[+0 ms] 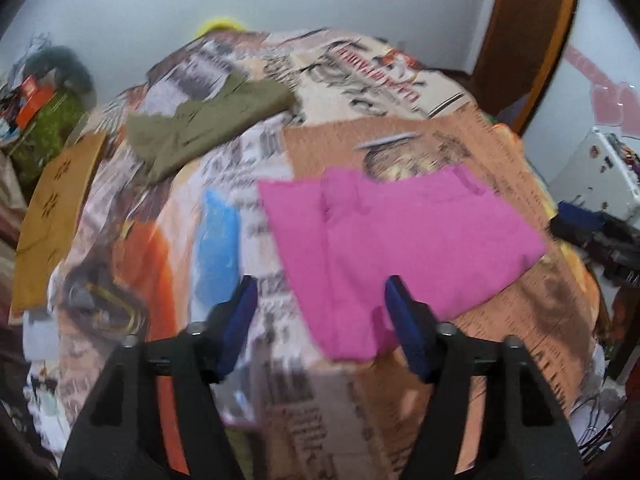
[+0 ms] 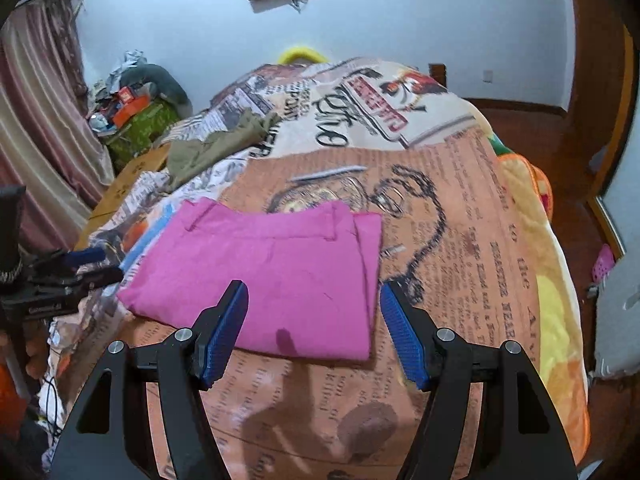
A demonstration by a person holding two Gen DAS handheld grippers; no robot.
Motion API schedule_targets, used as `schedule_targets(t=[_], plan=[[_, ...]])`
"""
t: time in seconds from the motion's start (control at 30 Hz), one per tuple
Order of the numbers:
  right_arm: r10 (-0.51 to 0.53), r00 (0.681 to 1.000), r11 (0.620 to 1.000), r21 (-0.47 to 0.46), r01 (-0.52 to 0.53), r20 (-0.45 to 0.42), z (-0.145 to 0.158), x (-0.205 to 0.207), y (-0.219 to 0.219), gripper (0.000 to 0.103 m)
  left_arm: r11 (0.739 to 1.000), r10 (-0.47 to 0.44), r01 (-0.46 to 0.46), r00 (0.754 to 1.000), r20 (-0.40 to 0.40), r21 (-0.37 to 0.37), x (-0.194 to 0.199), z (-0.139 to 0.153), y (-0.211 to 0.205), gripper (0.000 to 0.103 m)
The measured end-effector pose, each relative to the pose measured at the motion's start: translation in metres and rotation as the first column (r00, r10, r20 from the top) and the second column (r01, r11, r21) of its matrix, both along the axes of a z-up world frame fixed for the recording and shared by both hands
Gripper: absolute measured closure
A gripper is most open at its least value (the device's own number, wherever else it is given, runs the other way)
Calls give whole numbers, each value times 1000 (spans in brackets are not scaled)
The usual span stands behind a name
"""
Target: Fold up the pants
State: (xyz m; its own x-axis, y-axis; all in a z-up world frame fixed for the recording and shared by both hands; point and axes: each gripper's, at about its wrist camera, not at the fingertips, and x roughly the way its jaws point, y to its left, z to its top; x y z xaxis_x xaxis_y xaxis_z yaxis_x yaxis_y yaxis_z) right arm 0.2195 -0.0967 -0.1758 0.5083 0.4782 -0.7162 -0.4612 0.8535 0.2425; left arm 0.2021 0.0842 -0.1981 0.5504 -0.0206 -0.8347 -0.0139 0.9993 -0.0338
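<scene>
Claws first: your left claw (image 1: 318,292) is wide open and holds nothing. Your right claw (image 2: 314,300) is wide open too, and it is empty as well. Both hang above the bed and touch no cloth.

Just past the tips of both claws lie the pink pants (image 2: 276,268). They look folded into a flat block already, with the waist band on the far side from your right claw. From the left claw they sit ahead and a bit to the right. From the right claw they sit ahead and a bit to the left.

Under them is the blanket (image 2: 460,240) with news print on it. Far ahead of the claws and off to the left lie green pants (image 1: 200,128), all bunched up.

Now the things that could go wrong. If you come down low and close a claw, you may pinch the blanket with the pants, and the whole stack will drag. If you grab only the top layer, the fold will pop open. If a claw bumps the near edge, the block may slide out of shape. The left view is blurry, so aim may be off.
</scene>
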Motion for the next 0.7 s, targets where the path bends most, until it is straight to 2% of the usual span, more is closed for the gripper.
schedule_targets(t=[0.07,0.13,0.3,0.4,0.53,0.57,0.7], plan=[[35,999,999,-3,-35,8,1,0,11,39,999,-40,40,999,3,-20,12,3,-10,59],[81,996,997,-11,-81,20,2,1,23,50,997,-75,76,997,6,-34,24,2,-21,75],[157,987,987,-39,-157,16,-3,13,48,67,989,-143,143,990,-5,-39,57,-5,-49,89],[172,985,984,-40,-172,-12,-14,25,57,70,986,-155,153,987,-30,-60,73,-17,-54,89],[187,976,979,-59,-194,-109,-45,38,62,70,987,-162,157,980,-120,-45,79,-56,-52,89],[193,973,978,-59,-202,-129,-52,39,61,71,984,-173,169,978,-115,-48,76,-62,-50,89],[205,970,976,-46,-212,-130,-55,34,52,74,981,-194,192,976,-101,-28,59,-58,-43,89]])
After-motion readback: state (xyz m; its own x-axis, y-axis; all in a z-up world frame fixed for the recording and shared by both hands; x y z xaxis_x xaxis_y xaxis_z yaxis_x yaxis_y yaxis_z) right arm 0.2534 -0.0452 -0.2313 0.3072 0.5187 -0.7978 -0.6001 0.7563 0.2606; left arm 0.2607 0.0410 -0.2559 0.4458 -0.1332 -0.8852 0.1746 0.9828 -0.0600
